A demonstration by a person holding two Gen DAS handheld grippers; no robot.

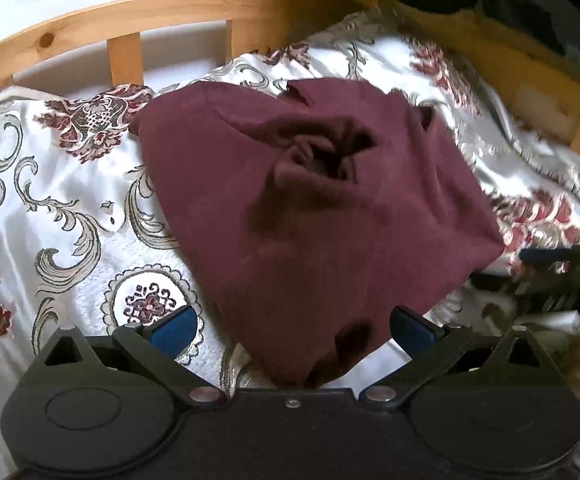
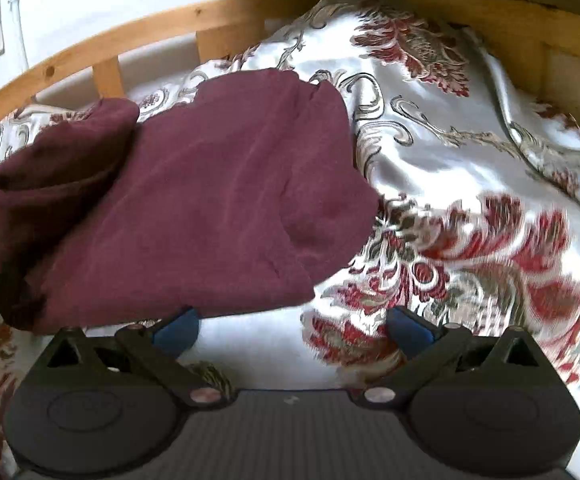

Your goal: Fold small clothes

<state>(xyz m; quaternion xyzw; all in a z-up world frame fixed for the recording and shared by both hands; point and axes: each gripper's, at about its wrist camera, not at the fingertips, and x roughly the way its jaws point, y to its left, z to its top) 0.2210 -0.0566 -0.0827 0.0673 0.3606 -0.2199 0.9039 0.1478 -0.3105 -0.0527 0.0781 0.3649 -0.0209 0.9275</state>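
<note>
A maroon garment [image 1: 314, 208] lies folded in a rough bundle on the floral bedspread [image 1: 62, 208], with a bunched crease near its middle. My left gripper [image 1: 292, 328] is open, its blue-padded fingers [image 1: 176, 330] spread on either side of the garment's near corner, holding nothing. In the right wrist view the same garment [image 2: 194, 200] lies to the left, with a rolled edge at its far left. My right gripper [image 2: 292, 328] is open and empty; its left finger [image 2: 176, 330] sits just below the garment's near edge.
A wooden bed frame [image 1: 178, 12] with slats curves behind the bedspread, also in the right wrist view [image 2: 142, 28]. A white wall lies beyond. Dark items [image 1: 562, 268] sit at the right edge of the left view. The bedspread [image 2: 470, 200] stretches right of the garment.
</note>
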